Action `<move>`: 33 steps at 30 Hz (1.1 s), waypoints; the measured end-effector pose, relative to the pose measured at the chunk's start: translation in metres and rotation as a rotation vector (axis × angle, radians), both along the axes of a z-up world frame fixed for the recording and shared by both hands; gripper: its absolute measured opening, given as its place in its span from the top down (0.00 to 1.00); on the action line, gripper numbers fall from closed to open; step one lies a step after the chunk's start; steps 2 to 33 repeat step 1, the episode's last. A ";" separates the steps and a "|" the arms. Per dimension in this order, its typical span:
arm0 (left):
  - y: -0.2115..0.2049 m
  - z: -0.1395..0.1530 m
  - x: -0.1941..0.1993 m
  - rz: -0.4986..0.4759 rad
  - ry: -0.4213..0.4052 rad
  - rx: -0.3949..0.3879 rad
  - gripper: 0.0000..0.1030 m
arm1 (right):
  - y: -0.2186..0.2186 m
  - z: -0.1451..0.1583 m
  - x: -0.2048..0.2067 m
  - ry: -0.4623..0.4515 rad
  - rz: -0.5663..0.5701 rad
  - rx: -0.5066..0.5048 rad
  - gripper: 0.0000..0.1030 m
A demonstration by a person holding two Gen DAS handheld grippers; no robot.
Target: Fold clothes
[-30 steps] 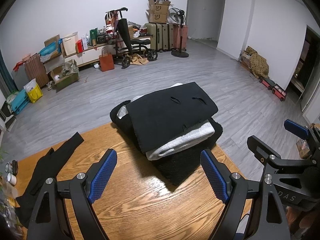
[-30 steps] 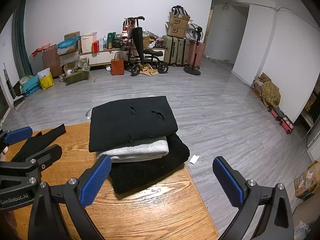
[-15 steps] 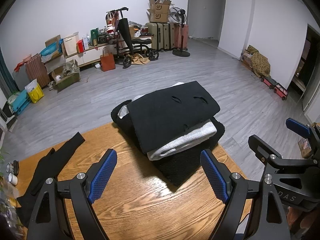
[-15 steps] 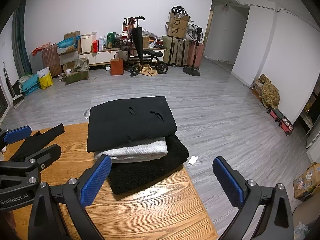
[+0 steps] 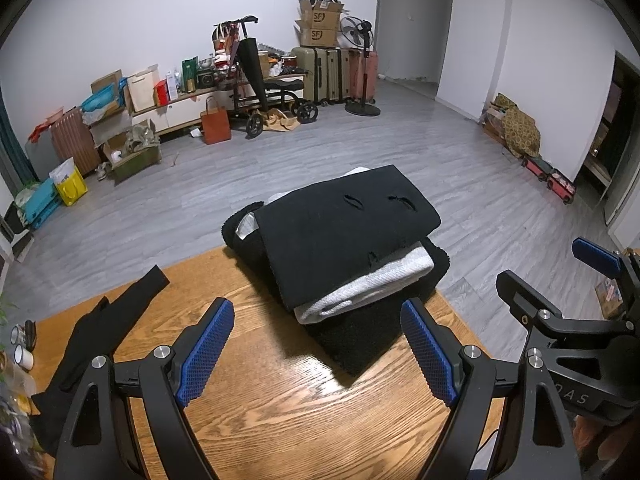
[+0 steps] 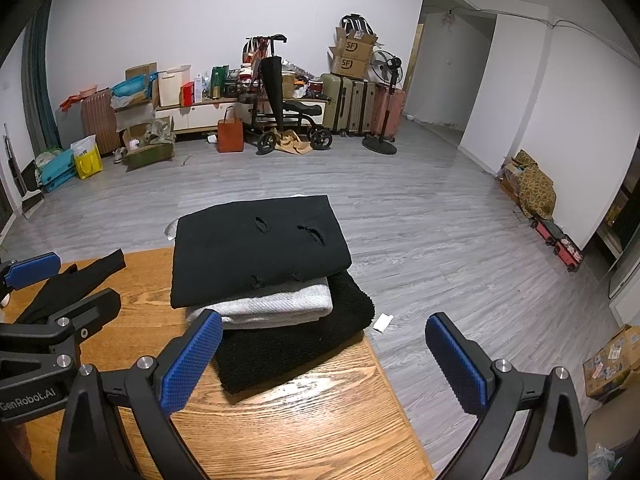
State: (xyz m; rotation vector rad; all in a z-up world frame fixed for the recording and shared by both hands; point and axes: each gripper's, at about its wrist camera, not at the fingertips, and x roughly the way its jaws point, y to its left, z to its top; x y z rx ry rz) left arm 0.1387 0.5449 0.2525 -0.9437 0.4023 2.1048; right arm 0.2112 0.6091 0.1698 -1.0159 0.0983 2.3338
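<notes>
Room: grey plank floor (image 5: pixel 360 152) and white walls ran behind my wooden table (image 5: pixel 288 412); I looked down over its far corner from both wrist cameras.
Left fingers: my left gripper (image 5: pixel 316 344) stood wide, its blue pads (image 5: pixel 206 350) well apart, with nothing but bare wood between them.
Right fingers: my right gripper (image 6: pixel 320 364) was spread just as wide, gripping nothing; its left pad (image 6: pixel 192 360) hung near the front of the pile, and I could not tell whether it touched it.
Grippers together: both were side by side above the near part of the table, each showing at the edge of the other's view.
Folded stack: three folded pieces sat piled at the far right corner of the table. A black garment with two slits (image 5: pixel 344 228) lay on top, a white knit piece (image 5: pixel 372 284) lay under it, and a black fuzzy piece (image 5: pixel 372 332) lay at the bottom, reaching past the table's far edge.
Loose garment: an unfolded black piece (image 5: pixel 100 332) lay stretched along the left side of the table, well apart from the stack.
Table edge, left: two small white mugs (image 5: pixel 22 350) stood beside the loose piece.
Background: cardboard boxes (image 5: pixel 320 24), suitcases (image 5: pixel 332 74), a standing fan (image 5: pixel 360 68) and a knee scooter (image 5: pixel 272 100) lined the far wall.
</notes>
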 end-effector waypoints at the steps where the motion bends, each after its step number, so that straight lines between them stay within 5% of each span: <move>1: 0.000 0.000 0.000 0.000 0.001 0.000 0.17 | 0.000 0.000 0.000 0.000 0.001 0.000 0.00; 33: 0.000 0.000 0.000 0.000 0.001 0.000 0.17 | 0.000 0.000 0.000 0.000 0.001 0.000 0.00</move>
